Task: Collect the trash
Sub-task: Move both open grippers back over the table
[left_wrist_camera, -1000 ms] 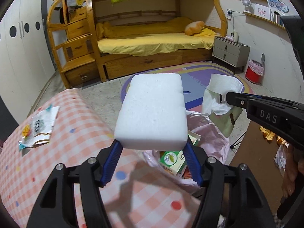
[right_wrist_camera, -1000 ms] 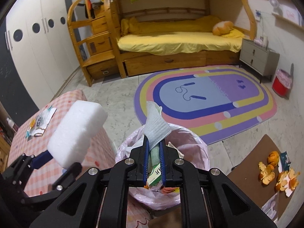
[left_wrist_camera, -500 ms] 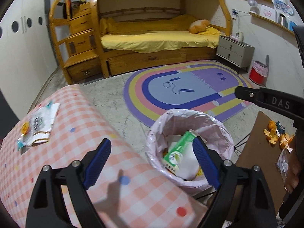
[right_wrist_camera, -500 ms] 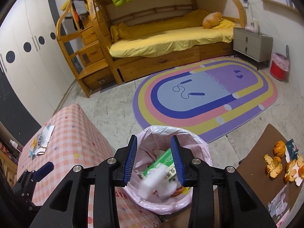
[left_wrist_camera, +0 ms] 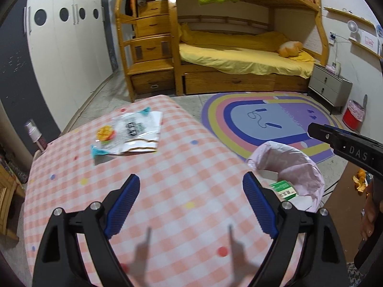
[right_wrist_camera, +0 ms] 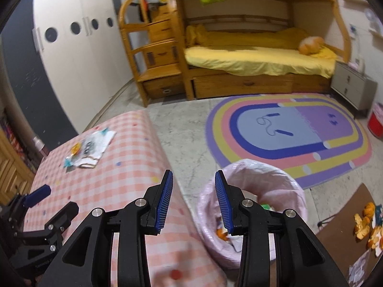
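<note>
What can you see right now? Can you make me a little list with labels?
place: a bedroom with a bunk bed
table: pink checked cloth
on table: plastic wrapper
bin: pink-lined bin beside the table, trash inside
floor mat: orange peels
left gripper: jaws open, empty
right gripper: jaws open, empty

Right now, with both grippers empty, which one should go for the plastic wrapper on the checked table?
Left, probably. The left hand-held gripper is open wide over the checked table, facing the plastic wrapper. The right hand-held gripper sits at the table's edge beside the bin, farther from it.
</note>
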A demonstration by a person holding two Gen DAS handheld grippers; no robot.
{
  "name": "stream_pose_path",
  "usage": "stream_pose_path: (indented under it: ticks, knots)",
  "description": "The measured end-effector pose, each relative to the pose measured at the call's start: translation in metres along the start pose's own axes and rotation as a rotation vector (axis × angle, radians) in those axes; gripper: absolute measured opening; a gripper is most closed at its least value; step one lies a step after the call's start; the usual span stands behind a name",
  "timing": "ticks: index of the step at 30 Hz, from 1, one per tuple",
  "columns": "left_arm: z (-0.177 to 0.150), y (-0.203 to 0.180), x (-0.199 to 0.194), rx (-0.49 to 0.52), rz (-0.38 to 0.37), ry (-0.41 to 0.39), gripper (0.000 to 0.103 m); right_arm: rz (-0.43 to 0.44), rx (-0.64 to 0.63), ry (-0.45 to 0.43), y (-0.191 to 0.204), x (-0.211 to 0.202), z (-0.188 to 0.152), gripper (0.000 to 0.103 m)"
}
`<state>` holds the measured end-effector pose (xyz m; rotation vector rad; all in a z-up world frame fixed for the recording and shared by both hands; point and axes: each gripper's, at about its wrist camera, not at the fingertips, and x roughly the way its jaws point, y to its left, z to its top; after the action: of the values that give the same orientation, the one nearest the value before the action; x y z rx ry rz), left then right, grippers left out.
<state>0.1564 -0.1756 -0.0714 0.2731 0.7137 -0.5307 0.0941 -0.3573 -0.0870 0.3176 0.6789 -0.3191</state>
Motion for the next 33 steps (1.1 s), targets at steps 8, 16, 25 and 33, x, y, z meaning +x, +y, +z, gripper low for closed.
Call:
stream_pose_path:
  ticks: [8,16,25,33]
  knots:
    - [-0.012,0.084,-0.012,-0.109,0.118,0.007,0.089,0.121,-0.137,0.051,0.075,0.021,0.001,0.049]
    - [-0.015,0.164,-0.001,-0.233,0.256,0.043,0.089,0.190,-0.220,0.111,0.136,0.068,0.015,0.050]
    - [-0.006,0.218,0.028,-0.312,0.301,0.081,0.089,0.187,-0.273,0.124,0.184,0.132,0.044,0.058]
    - [0.004,0.246,0.058,-0.369,0.305,0.117,0.089,0.115,-0.270,0.130,0.201,0.186,0.069,0.064]
